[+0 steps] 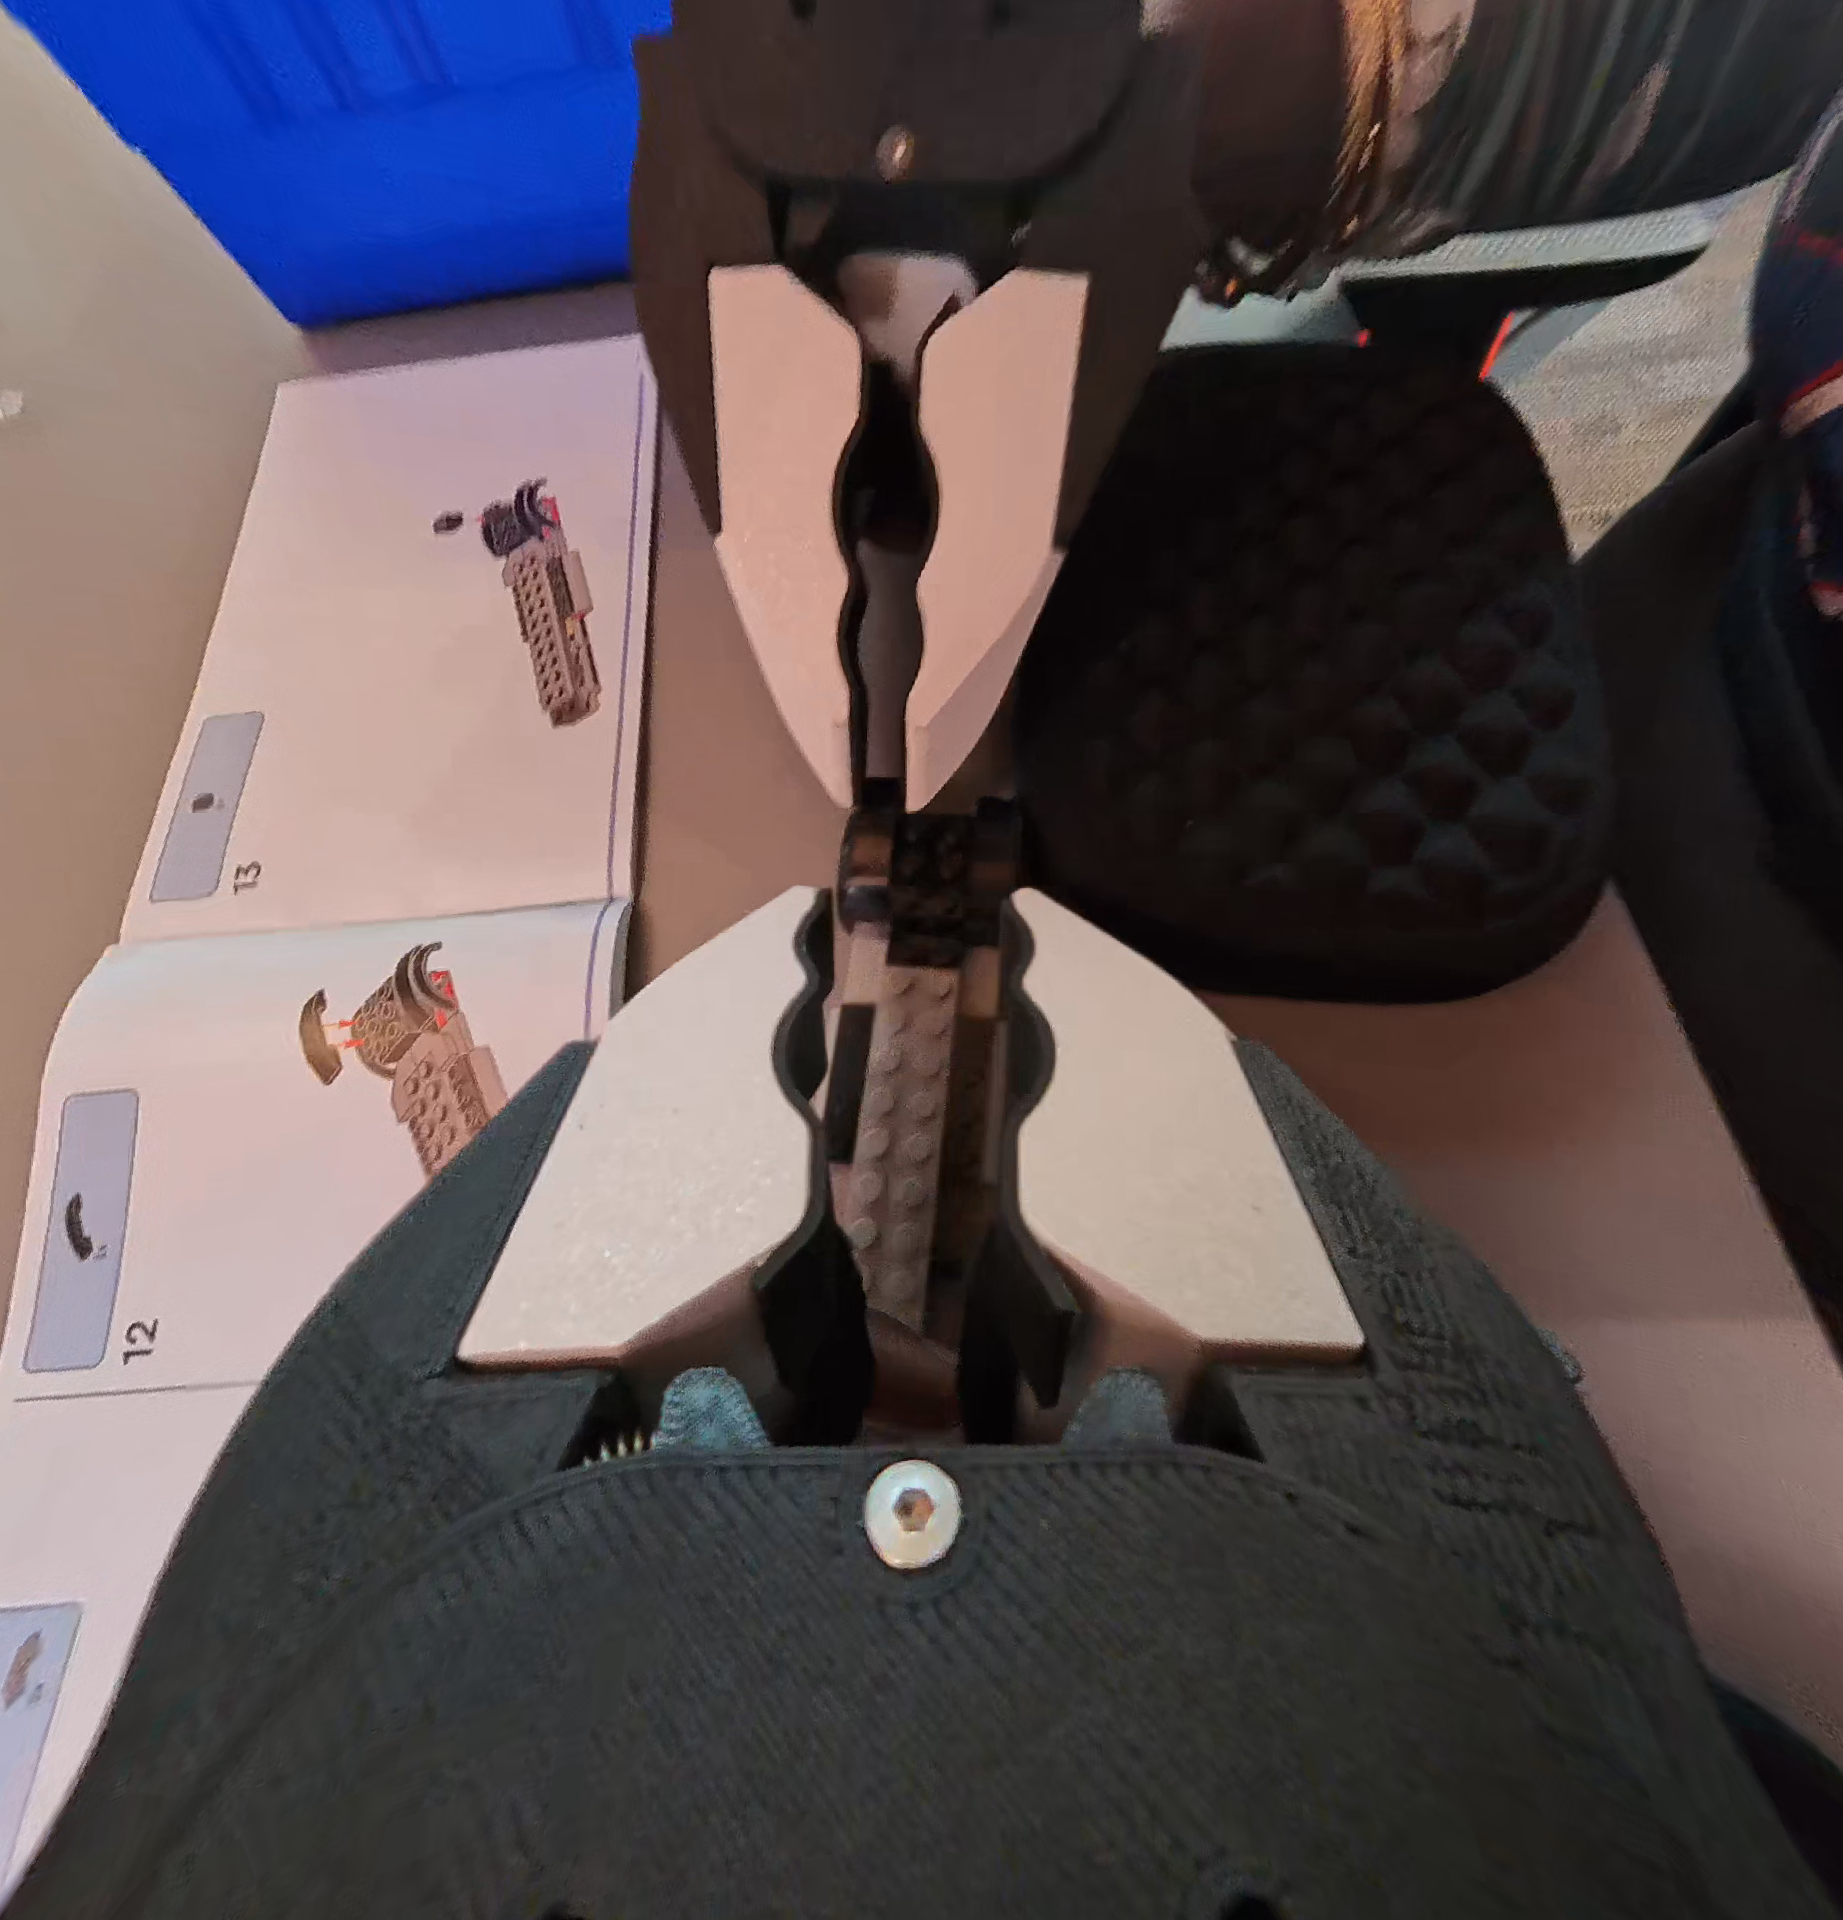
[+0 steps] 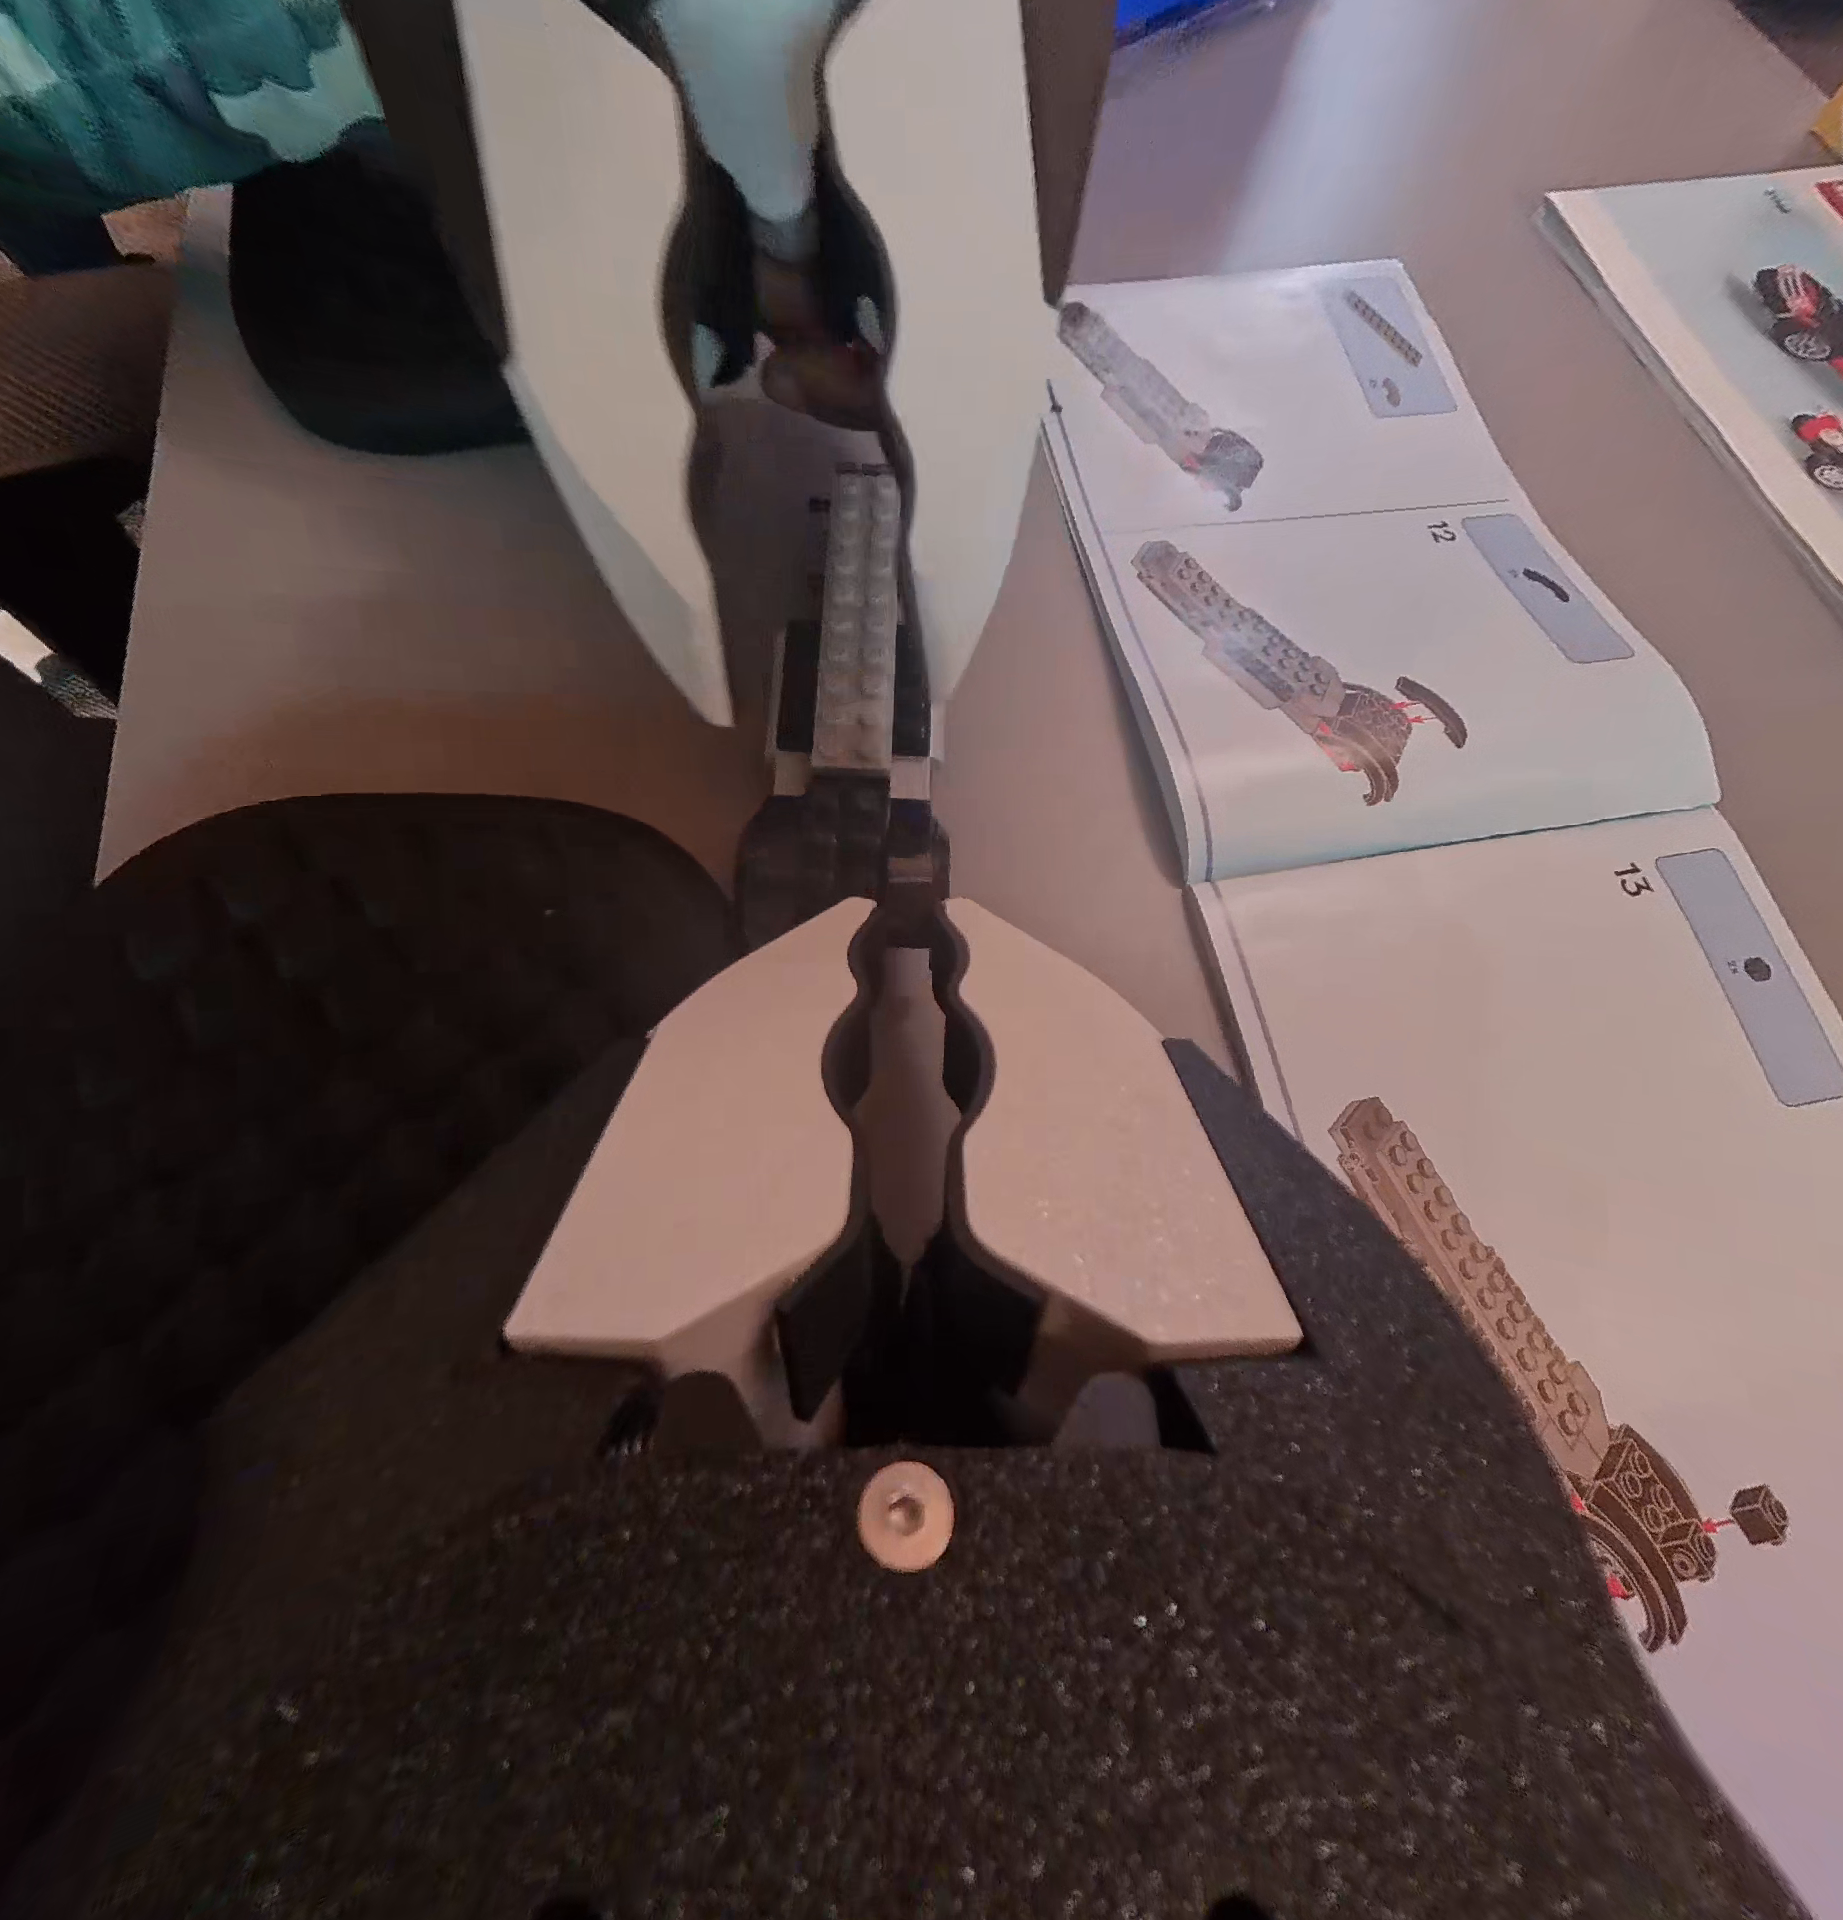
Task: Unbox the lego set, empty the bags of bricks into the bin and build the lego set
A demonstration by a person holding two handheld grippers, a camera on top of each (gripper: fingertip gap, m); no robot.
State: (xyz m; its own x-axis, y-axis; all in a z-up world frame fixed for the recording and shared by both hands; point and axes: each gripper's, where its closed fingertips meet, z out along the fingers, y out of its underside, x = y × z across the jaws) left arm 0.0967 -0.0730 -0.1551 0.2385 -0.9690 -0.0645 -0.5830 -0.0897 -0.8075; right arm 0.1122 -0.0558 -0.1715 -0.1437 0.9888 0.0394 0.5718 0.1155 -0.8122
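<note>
My left gripper [image 1: 915,904] is shut on a long grey brick assembly [image 1: 901,1122] and holds it lengthwise between its fingers above the table. The assembly's black end [image 1: 927,862] sticks out past the fingertips. My right gripper [image 1: 884,795] comes in from the opposite side, tip to tip with the left one. It is shut on a small black piece [image 2: 912,862] pressed against that black end. In the right wrist view the right gripper [image 2: 906,909] is at the bottom and the left gripper [image 2: 829,722] faces it, holding the assembly [image 2: 860,613].
An open instruction booklet [image 1: 429,727] lies on the table beside the grippers; it also shows in the right wrist view [image 2: 1416,644]. A second booklet [image 2: 1727,343] lies farther off. A blue bin [image 1: 377,156] stands behind. A black quilted seat [image 1: 1312,675] sits past the table edge. Only a small space, under 4 cm, lies between the two pairs of fingers. From either gripper's tips it is about 9 cm to the black quilted seat [image 1: 1312,675]. My right wrist view [image 2: 343,1111] looks at it from another angle.
</note>
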